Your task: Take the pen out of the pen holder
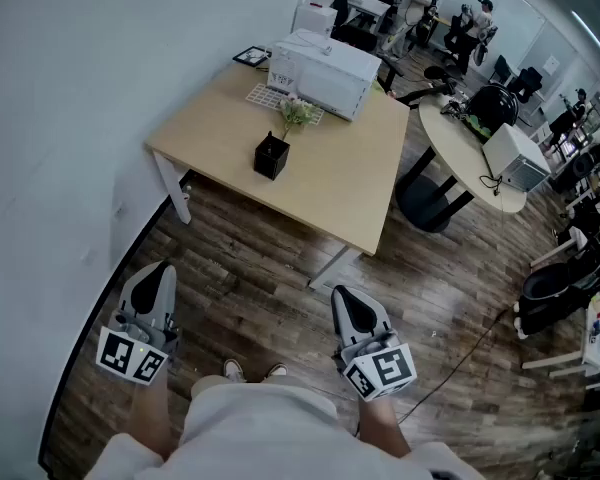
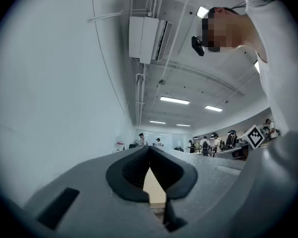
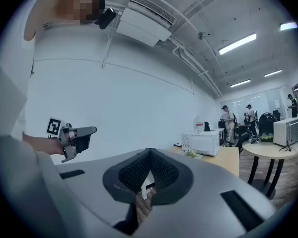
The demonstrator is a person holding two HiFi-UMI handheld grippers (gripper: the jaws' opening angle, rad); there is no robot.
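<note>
A small black pen holder stands on the light wooden table, far ahead of both grippers; no pen can be made out in it from here. My left gripper hangs low by my left leg, jaws shut and empty. My right gripper hangs by my right leg, jaws also closed together with nothing between them. In the left gripper view the left gripper tilts up toward wall and ceiling. The right gripper faces the table, and the left gripper shows beside it.
A white boxy appliance and a small sprig of flowers sit behind the holder. A white wall runs along the left. A round table with a white box stands right. A cable lies on the wood floor. People work far behind.
</note>
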